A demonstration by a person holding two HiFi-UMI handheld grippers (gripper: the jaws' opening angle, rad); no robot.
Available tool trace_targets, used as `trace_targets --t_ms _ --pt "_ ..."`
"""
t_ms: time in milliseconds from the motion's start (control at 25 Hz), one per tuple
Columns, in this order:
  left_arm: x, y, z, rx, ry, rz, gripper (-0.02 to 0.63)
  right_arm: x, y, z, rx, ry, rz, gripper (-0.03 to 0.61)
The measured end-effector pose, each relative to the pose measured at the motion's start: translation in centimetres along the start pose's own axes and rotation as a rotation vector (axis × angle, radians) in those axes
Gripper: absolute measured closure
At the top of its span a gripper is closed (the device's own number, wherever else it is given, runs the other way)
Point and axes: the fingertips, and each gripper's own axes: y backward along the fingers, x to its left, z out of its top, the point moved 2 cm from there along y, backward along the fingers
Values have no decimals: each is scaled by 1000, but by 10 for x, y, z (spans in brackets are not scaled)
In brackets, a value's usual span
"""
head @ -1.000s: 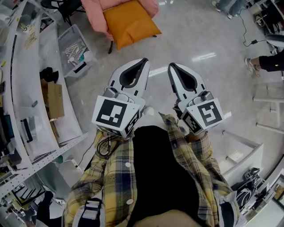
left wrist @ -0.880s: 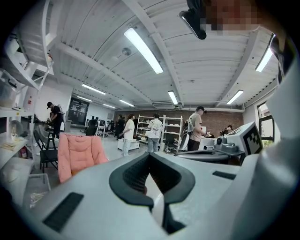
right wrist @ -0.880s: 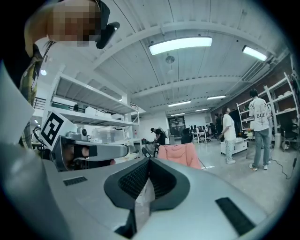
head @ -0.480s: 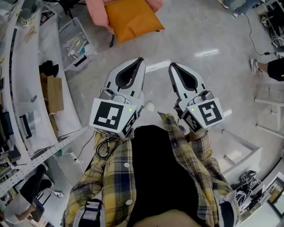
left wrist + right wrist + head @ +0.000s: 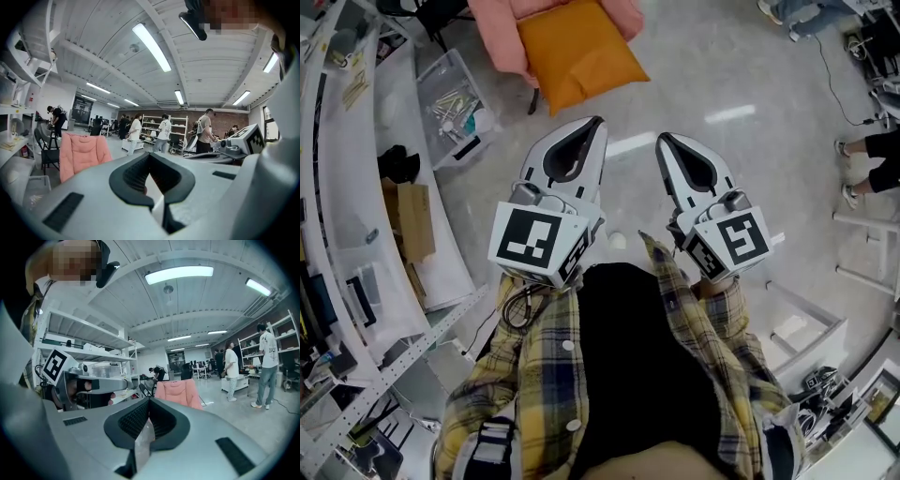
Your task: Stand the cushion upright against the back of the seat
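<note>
Left gripper [image 5: 596,123]: jaws closed together with nothing between them. It is held about level in front of the person's chest and points toward the chair.
Right gripper [image 5: 662,139]: jaws likewise pressed together and empty. It sits just beside the left gripper, apart from it, and points the same way.
Orange cushion [image 5: 577,52]: lies on the seat of the chair, one corner hanging over the seat's front edge, not upright against the back. It is well ahead of both sets of tips, more in line with the left gripper, and neither gripper touches it.
Pink padded chair [image 5: 502,23]: ahead of the grippers. In the left gripper view it shows left of the jaws, in the right gripper view just above and right of them.
Clear plastic bin [image 5: 455,103]: on the floor beside the chair, ahead and outward of the left gripper, with small hardware inside.
White shelving [image 5: 347,187]: runs along the left gripper's outer side.
Cardboard box [image 5: 412,211]: sits against the shelving, level with the left gripper's marker cube.
Plaid shirt [image 5: 534,375]: directly behind both grippers.
</note>
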Motion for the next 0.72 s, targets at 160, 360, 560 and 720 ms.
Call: trace_targets --t_ms 160,360,560,720 --pt "34 -26 14 -19 -7 -16 612 -14 -38 15 -13 24 -15 561" --pt "72 -47 24 -23 -12 -25 612 -27 -80 26 -20 30 -29 561" --pt "103 -59 22 -11 -10 -27 612 -32 -111 21 -21 18 -54 561" --pt "116 -66 20 0 -9 -27 612 -33 -125 16 -3 10 -53 560"
